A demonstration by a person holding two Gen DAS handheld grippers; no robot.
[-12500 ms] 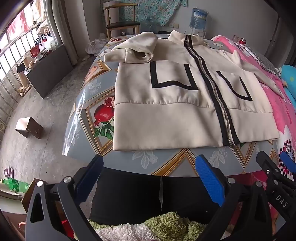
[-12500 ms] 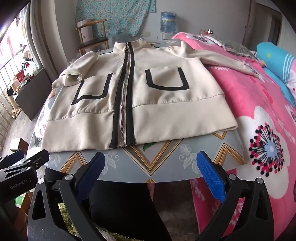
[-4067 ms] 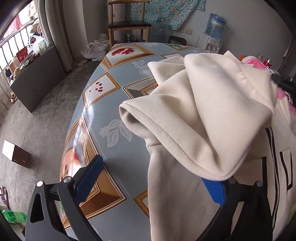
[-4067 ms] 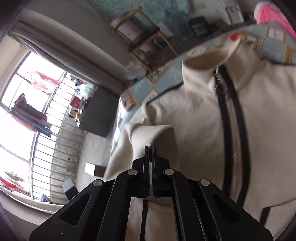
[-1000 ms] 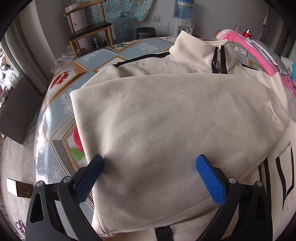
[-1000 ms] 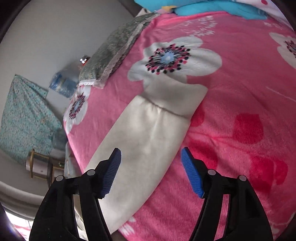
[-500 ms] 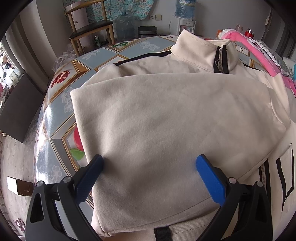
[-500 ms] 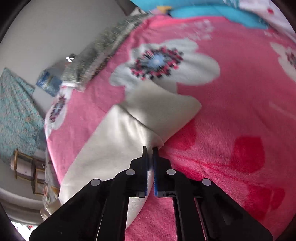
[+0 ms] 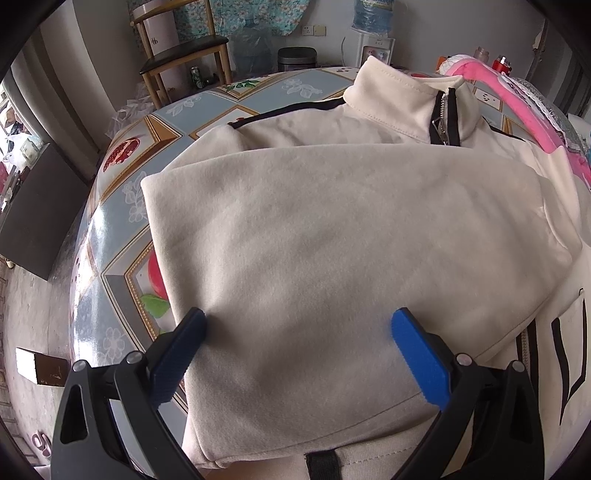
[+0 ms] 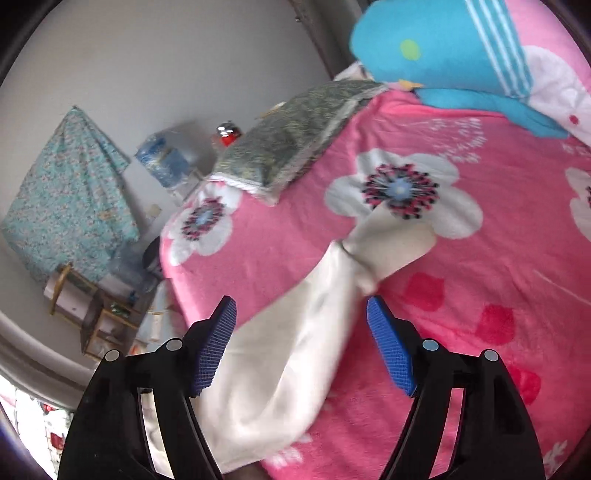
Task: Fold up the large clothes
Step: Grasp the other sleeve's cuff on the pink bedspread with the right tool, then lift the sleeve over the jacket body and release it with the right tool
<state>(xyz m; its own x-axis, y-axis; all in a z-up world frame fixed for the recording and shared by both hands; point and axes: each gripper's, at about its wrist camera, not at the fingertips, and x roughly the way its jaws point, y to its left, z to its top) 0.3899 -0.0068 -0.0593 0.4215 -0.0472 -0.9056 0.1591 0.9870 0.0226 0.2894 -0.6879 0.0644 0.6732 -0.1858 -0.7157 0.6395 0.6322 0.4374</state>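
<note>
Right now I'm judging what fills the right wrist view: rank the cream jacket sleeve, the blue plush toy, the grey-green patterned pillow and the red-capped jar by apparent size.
1. Cream jacket sleeve, though nearness inflates it.
2. Blue plush toy.
3. Grey-green patterned pillow.
4. Red-capped jar.

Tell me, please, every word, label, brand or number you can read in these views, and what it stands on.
No text reads clearly.
White canister on the chair: a dark mark, too small to read.
Water bottle: printed label, too blurred to read.
</note>
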